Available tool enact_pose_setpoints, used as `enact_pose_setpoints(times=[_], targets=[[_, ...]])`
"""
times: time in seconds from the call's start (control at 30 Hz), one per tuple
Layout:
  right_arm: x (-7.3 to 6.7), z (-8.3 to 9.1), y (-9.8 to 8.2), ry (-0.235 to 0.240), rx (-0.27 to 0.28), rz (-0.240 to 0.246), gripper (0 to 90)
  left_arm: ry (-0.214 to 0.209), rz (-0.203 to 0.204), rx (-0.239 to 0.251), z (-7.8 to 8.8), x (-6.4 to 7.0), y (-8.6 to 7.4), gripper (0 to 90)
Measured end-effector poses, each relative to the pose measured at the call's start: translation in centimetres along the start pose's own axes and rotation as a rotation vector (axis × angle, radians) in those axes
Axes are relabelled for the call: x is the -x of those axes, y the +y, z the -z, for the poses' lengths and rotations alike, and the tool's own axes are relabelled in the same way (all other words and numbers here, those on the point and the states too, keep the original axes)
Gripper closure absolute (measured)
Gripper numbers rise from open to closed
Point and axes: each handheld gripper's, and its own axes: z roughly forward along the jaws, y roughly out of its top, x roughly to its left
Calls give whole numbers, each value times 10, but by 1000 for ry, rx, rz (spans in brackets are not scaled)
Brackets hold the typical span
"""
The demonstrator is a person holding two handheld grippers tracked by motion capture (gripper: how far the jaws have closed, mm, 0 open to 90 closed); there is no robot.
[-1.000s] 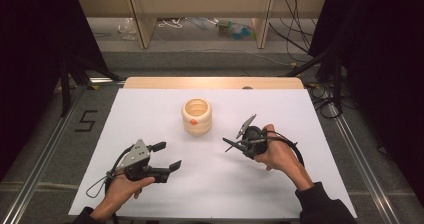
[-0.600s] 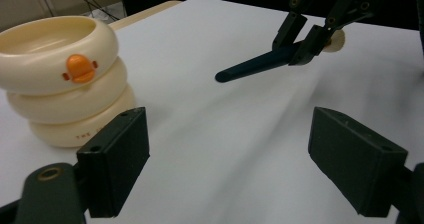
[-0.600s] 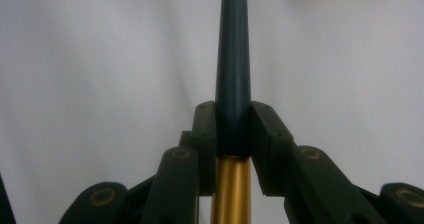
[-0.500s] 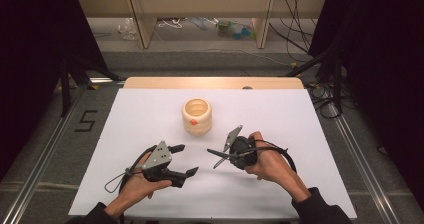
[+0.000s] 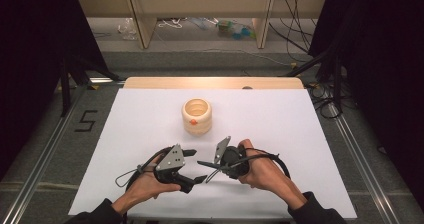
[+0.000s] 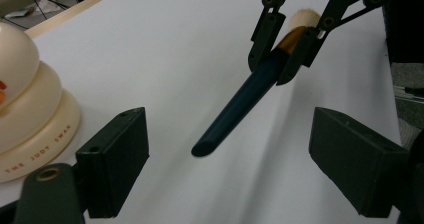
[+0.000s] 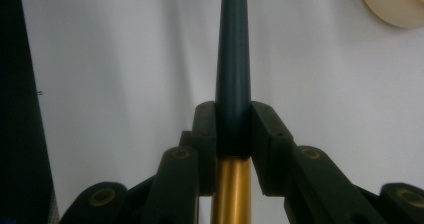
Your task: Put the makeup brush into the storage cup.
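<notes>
My right gripper (image 5: 215, 166) is shut on a brush (image 6: 240, 104) with a dark blue handle, a gold ferrule (image 7: 230, 189) and pale bristles (image 6: 305, 19). In the right gripper view my right gripper (image 7: 233, 129) clamps the handle (image 7: 232, 59) just above the ferrule. The handle end points toward my left gripper (image 5: 196, 165), which stands open close by. In the left gripper view my left gripper (image 6: 235, 169) has its pads wide apart, and the handle tip hangs in front of the gap, untouched. A cream ringed pot (image 5: 196, 116) stands behind both grippers.
A white sheet (image 5: 280, 119) covers the table, and a wooden edge (image 5: 215, 82) shows at the back. The cream pot (image 6: 30, 114) sits close to the left of my left gripper. Metal rails run along both sides, with cables on the floor at the right.
Both hands have drawn together near the table's front middle: the left gripper moved right, the right gripper moved left with the brush. The grip on the brush is unchanged.
</notes>
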Motion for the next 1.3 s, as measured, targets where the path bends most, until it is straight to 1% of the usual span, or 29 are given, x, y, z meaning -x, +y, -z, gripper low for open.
enact_pose_setpoints(times=[0.07,0.13,0.2,0.23,0.27,0.3,0.4,0.43,0.47,0.5,0.53,0.57,0.6,0.63,0.67,0.7,0.77,0.8,0.83,0.87,0.93,0.97,1.03,1.07,1.1,1.17,1.23,1.27,1.3], targets=[[-2,-1,2,5,1,15,743,-15,2,-14,-1,1,2,162],[-4,-1,3,6,-2,10,743,-28,-9,-24,-3,0,3,163],[-6,-1,5,14,-7,28,743,-49,-12,-41,-6,0,3,167],[-6,-1,5,14,-7,28,743,-49,-12,-41,-6,0,3,168],[-5,-1,5,11,-16,63,743,-47,-16,-48,-7,1,3,168],[-8,-2,6,13,-7,39,743,-57,-23,-58,-7,0,3,174],[-10,-1,7,20,-13,47,743,-69,-29,-84,-8,1,4,195],[-9,-1,7,10,-16,60,743,-76,-21,-77,-9,2,3,201],[-11,-1,8,16,-12,63,743,-78,-23,-91,-9,2,4,215],[-11,-1,8,16,-12,63,743,-87,-16,-85,-10,2,4,215],[-11,-1,8,16,-26,80,743,-95,-15,-91,-11,2,4,225],[-13,-2,9,13,-15,82,743,-105,-16,-108,-11,2,5,249],[-13,-2,9,13,-15,82,743,-100,-28,-114,-12,2,6,249],[-14,-1,10,30,-18,75,743,-103,-41,-124,-13,1,7,259],[-15,-1,10,17,-22,93,743,-116,-32,-125,-14,2,7,275],[-17,-2,11,28,-21,99,743,-118,-42,-130,-15,2,8,308],[-17,-2,12,36,-19,106,743,-134,-66,-146,-16,4,9,317],[-16,-3,12,25,-35,136,743,-154,-74,-149,-17,5,10,344],[-16,-3,12,25,-35,136,743,-154,-74,-149,-17,5,10,359],[-19,-4,12,41,-24,111,743,-164,-78,-158,-17,6,10,370],[-20,-4,13,36,-25,118,743,-158,-89,-164,-18,6,10,391],[-20,-4,13,30,-28,115,743,-165,-77,-162,-18,7,9,408],[-20,-4,13,33,-26,128,743,-168,-86,-165,-19,7,9,421],[-22,-4,14,32,-28,129,743,-192,-74,-169,-20,8,8,441],[-22,-4,14,42,-30,130,743,-192,-74,-169,-20,8,8,452],[-23,-5,14,39,-30,138,743,-203,-56,-174,-20,8,9,472],[-23,-4,15,34,-29,147,743,-200,-65,-179,-20,8,8,489],[-25,-4,16,51,-31,132,743,-199,-90,-193,-20,6,9,512],[-25,-4,16,51,-31,132,743,-202,-96,-197,-20,6,9,512]])
